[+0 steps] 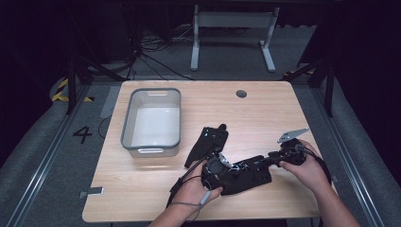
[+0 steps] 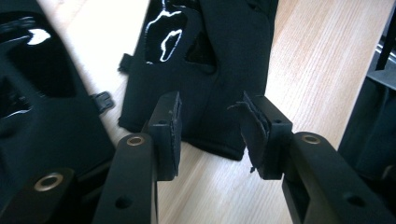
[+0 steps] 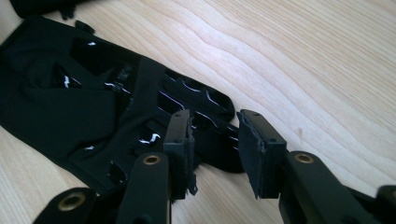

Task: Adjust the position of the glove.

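- Jaws of left gripper point(image 2: 210, 135) parted, poised over hem of far black glove point(image 2: 205, 70).
- Jaws of right gripper point(image 3: 215, 149) parted, tips apparently just above near black glove point(image 3: 93, 102).
- Both gloves flat on wooden table point(image 1: 265, 109), right of grey bin point(image 1: 152, 121).

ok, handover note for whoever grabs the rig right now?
Left gripper: open, jaws either side of the cuff edge of the farther black fabric glove, not yet closed on it.
Right gripper: open, at the finger end of the nearer black fabric glove, nothing held.
Both gloves lie flat on the light wooden table. The grey plastic bin is on the table's left side with nothing inside.
Done: nothing picked up.
Left: probably grasp each glove and move it to the bin.
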Motion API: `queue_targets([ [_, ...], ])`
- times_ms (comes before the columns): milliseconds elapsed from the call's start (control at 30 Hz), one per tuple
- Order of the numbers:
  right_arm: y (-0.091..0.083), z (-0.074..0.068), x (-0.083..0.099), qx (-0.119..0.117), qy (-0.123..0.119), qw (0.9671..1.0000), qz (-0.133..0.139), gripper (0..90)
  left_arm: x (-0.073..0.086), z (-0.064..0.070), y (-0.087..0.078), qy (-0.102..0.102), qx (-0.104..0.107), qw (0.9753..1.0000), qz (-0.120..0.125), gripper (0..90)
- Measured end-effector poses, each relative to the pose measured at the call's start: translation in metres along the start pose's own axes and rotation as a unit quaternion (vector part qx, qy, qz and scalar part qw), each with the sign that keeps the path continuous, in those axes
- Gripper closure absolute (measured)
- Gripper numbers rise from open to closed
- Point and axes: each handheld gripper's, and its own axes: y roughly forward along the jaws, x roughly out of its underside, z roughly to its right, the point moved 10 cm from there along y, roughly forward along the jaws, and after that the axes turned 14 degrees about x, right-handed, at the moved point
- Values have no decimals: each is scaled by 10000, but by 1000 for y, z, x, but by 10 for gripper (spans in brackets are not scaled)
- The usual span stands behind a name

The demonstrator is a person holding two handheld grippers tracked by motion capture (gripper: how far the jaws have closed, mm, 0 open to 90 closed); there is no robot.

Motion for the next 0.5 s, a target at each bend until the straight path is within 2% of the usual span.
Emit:
queue_targets([
  [167,6,-6,-1,-62,-93,9999,-33,651,4,-1,13,20,-37,9997,-238,594],
  [233,11,-8,4,-94,-131,9997,-179,733,7,-2,17,80,-77,9993,-354,598],
  [400,14,-8,8,-45,-232,9993,-286,792,9,-4,17,-1,0,9993,-375,642],
  [500,15,-11,12,-84,-304,9987,-401,836,11,-5,17,-79,14,9992,-393,699],
])
